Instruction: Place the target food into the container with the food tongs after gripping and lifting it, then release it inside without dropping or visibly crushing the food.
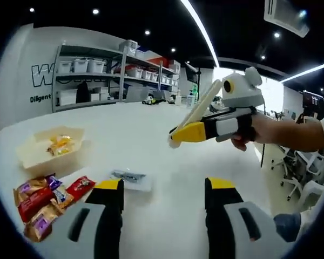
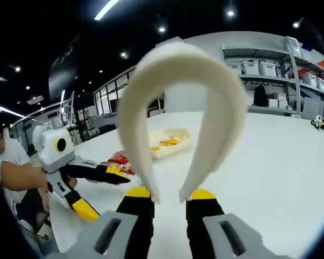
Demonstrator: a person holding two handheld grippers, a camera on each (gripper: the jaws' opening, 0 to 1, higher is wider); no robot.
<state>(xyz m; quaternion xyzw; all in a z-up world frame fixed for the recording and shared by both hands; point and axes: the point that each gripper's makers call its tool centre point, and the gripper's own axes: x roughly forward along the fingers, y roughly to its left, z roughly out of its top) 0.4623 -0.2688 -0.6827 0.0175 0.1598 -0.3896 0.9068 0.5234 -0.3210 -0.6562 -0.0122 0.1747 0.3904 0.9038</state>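
**Reader:** Where do your two claws stand, and what are they holding?

**Describer:** Your right claw [image 2: 167, 200] is clamped on the two tips of the food tongs [image 2: 181, 91], a cream U-shaped strip that arches up in the right gripper view. In the left gripper view you see that same claw [image 1: 175, 135] out over the counter [image 1: 151, 135], the tongs [image 1: 202, 105] slanting up from it, held in mid-air with nothing between their arms. Your left claw [image 1: 164, 197] has its jaws apart and holds nothing; it hovers low over the counter.

**Reader:** And the food, and the container?

**Describer:** A pile of wrapped snacks [image 1: 46, 202], in red, purple and gold packets, lies on the counter at your left claw's near left. Just beyond it sits the container [image 1: 29, 156], a shallow pale tray with something yellow [image 1: 59, 144] already inside. A flat clear packet [image 1: 130, 178] lies apart from the pile, just ahead of your left claw. In the right gripper view the tray [image 2: 164, 150] and the snacks [image 2: 117, 161] appear beyond the tongs.

**Reader:** So how far along are you?

**Describer:** Early in a cycle, I judge. The tongs are in hand but grip no food. You have yet to bring them to a snack, grip it, lift it, carry it to the tray and release it there. Which snack is the target I cannot tell.
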